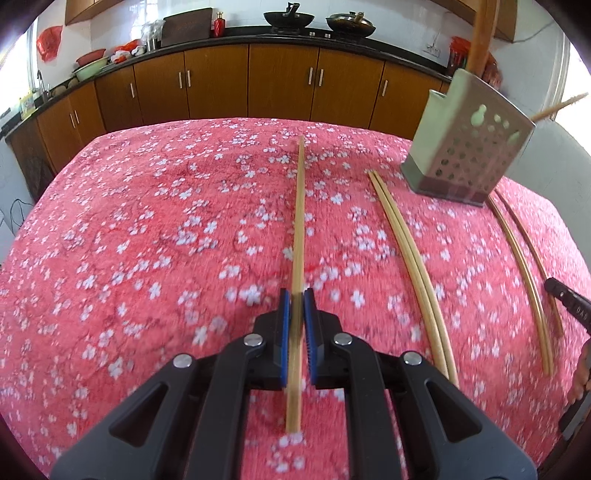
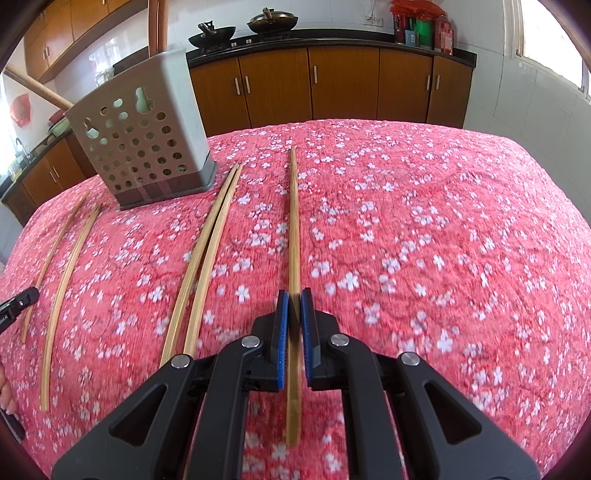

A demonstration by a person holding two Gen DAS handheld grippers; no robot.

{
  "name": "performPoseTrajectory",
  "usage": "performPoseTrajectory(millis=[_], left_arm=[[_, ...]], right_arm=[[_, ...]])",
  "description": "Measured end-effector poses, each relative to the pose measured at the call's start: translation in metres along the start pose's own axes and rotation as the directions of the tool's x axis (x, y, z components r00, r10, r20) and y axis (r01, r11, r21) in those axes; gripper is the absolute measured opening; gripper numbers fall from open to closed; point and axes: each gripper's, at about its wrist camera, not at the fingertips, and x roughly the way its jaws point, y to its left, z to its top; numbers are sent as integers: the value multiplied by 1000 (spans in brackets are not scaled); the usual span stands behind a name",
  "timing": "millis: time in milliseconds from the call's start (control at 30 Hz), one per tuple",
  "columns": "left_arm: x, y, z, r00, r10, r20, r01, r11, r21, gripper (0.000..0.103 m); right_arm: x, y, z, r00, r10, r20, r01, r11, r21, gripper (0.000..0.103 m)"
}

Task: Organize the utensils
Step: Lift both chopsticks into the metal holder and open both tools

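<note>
Clamping a single chopstick [image 1: 298, 236] between its blue pads, the left gripper [image 1: 296, 299] has its jaws nearly together, with the stick running forward over the pink flowered cloth [image 1: 147, 221] and its near end poking back past the fingers. The right gripper [image 2: 294, 301] does likewise, its jaws pinched tight on another chopstick [image 2: 293, 229] that lies lengthwise ahead of it. Between the two grippers, a pair of chopsticks [image 2: 207, 258] lies side by side, touching, on the cloth, and beyond them two more chopsticks [image 2: 62, 280] lie slightly apart. Farther back stands a grey perforated holder [image 2: 147, 136], upright near the far edge of the table, with wooden handles [image 1: 482, 37] rising from it. Behind it run brown cabinets [image 1: 280, 81] under a dark counter carrying two woks [image 1: 288, 17].
</note>
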Motion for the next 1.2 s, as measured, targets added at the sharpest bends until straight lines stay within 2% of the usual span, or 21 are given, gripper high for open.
performPoseTrajectory(millis=[233,433,567,700,933,1033,1200], left_arm=[[-11,-9,-2,999,34,7,-34,998,52,9],[-62,-7,26,990,-9,141,5,1000,28,9],[-98,-6,53,969,-46,245,48,999,-3,8],[-121,-8,72,949,-44,312,46,999,1,8],[-140,-13,87,938,-76,339,73,997,21,8],[-153,-23,91,928,-101,358,88,995,53,8],[-177,-42,100,903,-157,401,129,987,95,8]], right_arm=[[-11,-2,1,1000,14,20,-14,1000,23,8],[-64,2,29,982,15,190,-18,1000,15,8],[-90,6,46,961,21,275,-25,1000,9,8],[-102,4,61,945,25,327,-29,1000,9,8],[-117,9,74,927,45,372,-50,999,4,8],[-135,16,86,910,81,407,-81,997,-17,7],[-162,24,100,876,150,458,-144,988,-48,7]])
